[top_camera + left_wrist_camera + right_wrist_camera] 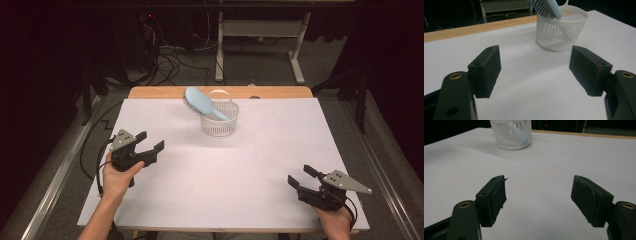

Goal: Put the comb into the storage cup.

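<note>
A white slatted basket [220,120] [560,31] [512,135] stands at the far middle of the white table. A light blue hairbrush [200,102] [549,8] leans in it, handle down, bristle head sticking out to the upper left. My left gripper [150,142] [535,68] hovers at the table's left, open and empty, with the basket ahead and to its right. My right gripper [301,176] [539,195] rests near the front right corner, open and empty, pointing toward the basket far ahead.
A white sheet [240,165] covers the table; a strip of wooden edge [155,92] shows at the back. Beyond it are desk legs [219,45] and cables [170,60] on a dark floor. Metal rails [60,170] run along both sides of the table.
</note>
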A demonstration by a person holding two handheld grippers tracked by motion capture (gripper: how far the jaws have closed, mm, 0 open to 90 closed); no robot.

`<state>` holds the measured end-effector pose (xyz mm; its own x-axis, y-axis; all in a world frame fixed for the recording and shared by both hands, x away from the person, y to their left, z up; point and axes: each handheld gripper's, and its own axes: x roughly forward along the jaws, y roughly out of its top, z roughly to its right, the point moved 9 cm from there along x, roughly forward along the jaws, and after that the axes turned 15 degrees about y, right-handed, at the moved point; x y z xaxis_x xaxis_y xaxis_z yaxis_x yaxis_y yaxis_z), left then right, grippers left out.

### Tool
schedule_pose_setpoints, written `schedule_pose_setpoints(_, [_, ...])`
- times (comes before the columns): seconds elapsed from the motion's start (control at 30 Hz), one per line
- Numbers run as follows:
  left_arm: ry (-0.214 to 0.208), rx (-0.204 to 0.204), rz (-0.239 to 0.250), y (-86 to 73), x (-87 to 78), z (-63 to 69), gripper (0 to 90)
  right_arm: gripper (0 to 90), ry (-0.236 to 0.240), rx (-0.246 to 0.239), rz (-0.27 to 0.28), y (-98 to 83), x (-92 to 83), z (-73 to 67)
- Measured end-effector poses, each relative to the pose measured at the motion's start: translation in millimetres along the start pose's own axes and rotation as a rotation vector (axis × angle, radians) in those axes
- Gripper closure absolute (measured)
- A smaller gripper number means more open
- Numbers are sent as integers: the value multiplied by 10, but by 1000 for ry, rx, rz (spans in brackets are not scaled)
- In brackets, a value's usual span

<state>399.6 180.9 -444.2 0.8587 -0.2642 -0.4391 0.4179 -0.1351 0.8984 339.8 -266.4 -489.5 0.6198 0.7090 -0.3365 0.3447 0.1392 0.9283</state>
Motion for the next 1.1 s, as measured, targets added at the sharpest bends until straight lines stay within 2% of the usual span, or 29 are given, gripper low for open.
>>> schedule_pose_setpoints(1.1, [16,0,6,-83,-77,-38,244,287,0,0,2,2,-1,-2])
